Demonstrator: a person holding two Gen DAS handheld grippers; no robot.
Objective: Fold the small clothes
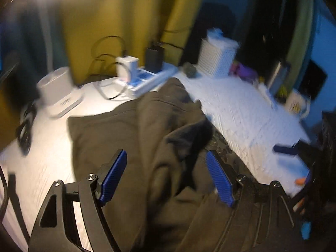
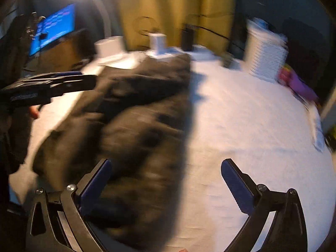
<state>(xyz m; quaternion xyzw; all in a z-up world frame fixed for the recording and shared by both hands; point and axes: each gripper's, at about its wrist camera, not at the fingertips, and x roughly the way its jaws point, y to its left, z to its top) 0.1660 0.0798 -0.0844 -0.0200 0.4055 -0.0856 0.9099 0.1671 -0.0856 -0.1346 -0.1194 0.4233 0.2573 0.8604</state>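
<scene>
While both views are motion-blurred, the left gripper (image 1: 167,178) hangs with jaws spread and holding nothing over the rumpled dark garment (image 1: 134,138), which lies across the middle of the white-covered surface (image 1: 247,113). Left to right along the far edge stand a white box (image 1: 59,90), a power strip with chargers (image 1: 142,73) and a white perforated container (image 1: 218,56); their details are smeared. The right gripper (image 2: 166,187) is likewise spread and bare above the garment's near right edge, with bare cloth to its right.
</scene>
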